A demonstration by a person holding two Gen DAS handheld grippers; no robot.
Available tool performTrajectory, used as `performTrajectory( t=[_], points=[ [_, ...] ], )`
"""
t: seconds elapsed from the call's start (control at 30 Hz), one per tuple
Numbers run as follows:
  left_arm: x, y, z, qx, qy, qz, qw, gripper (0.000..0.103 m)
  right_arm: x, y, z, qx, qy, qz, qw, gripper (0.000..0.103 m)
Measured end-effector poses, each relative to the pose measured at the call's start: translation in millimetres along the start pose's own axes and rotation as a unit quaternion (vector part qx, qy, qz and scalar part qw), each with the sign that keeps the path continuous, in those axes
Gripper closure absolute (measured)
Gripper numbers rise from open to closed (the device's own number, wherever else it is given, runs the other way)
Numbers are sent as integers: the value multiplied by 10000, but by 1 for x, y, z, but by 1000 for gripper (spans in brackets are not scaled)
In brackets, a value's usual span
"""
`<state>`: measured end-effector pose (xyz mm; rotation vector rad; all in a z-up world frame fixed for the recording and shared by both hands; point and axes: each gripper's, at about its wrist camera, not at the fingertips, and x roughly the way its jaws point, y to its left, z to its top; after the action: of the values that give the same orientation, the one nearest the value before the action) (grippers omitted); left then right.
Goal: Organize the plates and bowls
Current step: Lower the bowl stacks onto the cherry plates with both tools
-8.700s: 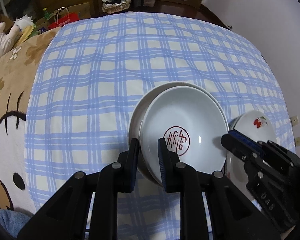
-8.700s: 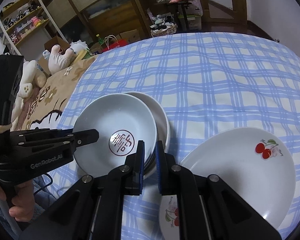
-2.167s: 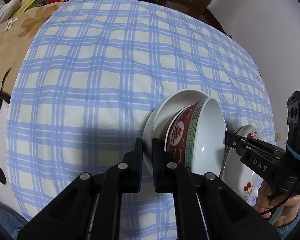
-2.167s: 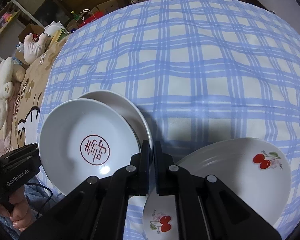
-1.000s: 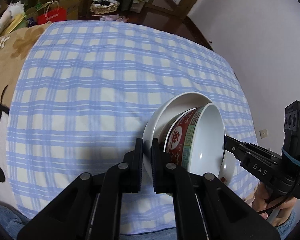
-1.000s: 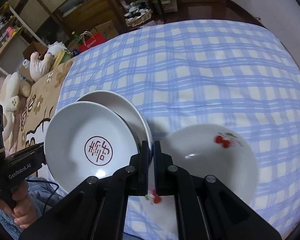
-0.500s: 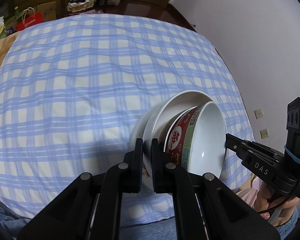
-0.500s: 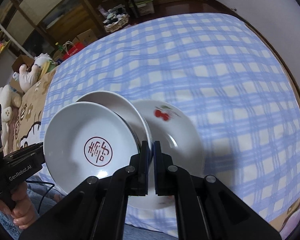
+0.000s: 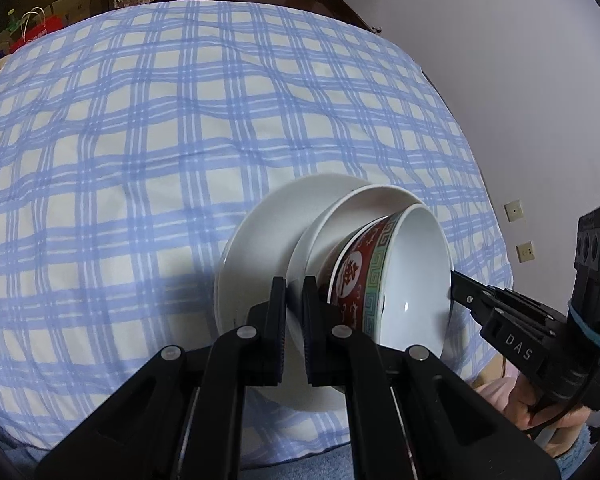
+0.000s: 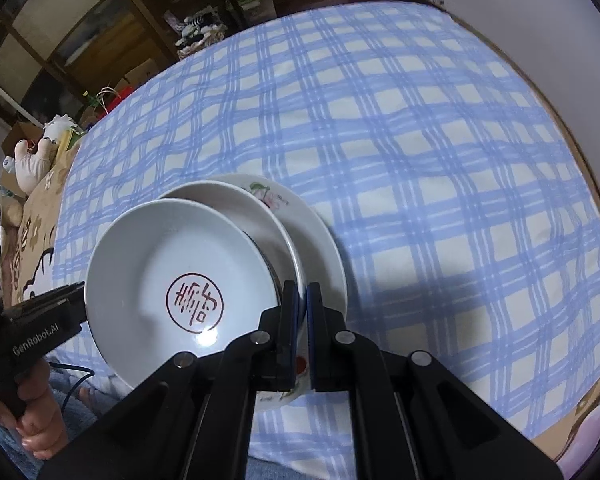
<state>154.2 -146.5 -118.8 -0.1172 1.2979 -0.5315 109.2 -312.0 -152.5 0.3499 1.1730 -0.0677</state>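
My left tongs (image 9: 295, 300) are clamped on the near rim of a white plate (image 9: 340, 216), and on that plate sits a red patterned bowl (image 9: 380, 280), white inside with a red seal mark at its bottom (image 10: 194, 304). The stack hangs tilted over a larger flowered plate (image 10: 320, 248) that lies on the bed's blue checked sheet (image 9: 140, 120); I cannot tell whether the held plate touches the one below. Seen from my right wrist camera, the left tongs (image 10: 80, 294) reach in from the left edge to the rim, with my bare hand (image 10: 36, 428) gripping their handle low in the corner. To the right of the bowl, my right tongs (image 10: 302, 304) are pinched together on the opposite rim of the same white plate. In the left camera they come in from the right side (image 9: 456, 284), black and marked DAS, behind the bowl's far lip. Beyond the sheet stand wooden shelves (image 10: 140, 8) and a plush toy (image 10: 36, 152).
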Motion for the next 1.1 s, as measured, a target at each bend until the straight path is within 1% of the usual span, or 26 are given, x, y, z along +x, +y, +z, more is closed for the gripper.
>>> performTrajectory(
  t=[0.13, 0.37, 0.5, 0.67, 1.0, 1.03, 1.1],
  points=[
    [1, 1, 6, -1, -39, 24, 10000, 97, 2, 1, 5, -7, -54, 2, 10000, 97],
    [7, 7, 7, -53, 102, -44, 9999, 97, 4, 3, 8, -108, -52, 12, 9999, 97],
    [6, 10, 8, -131, 131, -77, 9998, 96, 3, 5, 8, -206, -137, -5, 9997, 97],
    [4, 12, 7, -101, 170, -27, 9998, 90, 3, 4, 8, -246, -164, 15, 9996, 97],
    [1, 12, 3, -2, 297, 100, 9995, 89, 1, 4, 6, -293, -175, 87, 9994, 97],
    [1, 12, 3, 6, 309, 105, 9995, 89, 1, 4, 6, -286, -166, 87, 9994, 96],
    [2, 11, 4, 54, 372, 134, 9992, 87, 1, 4, 5, -267, -138, 99, 9995, 91]
  ],
)
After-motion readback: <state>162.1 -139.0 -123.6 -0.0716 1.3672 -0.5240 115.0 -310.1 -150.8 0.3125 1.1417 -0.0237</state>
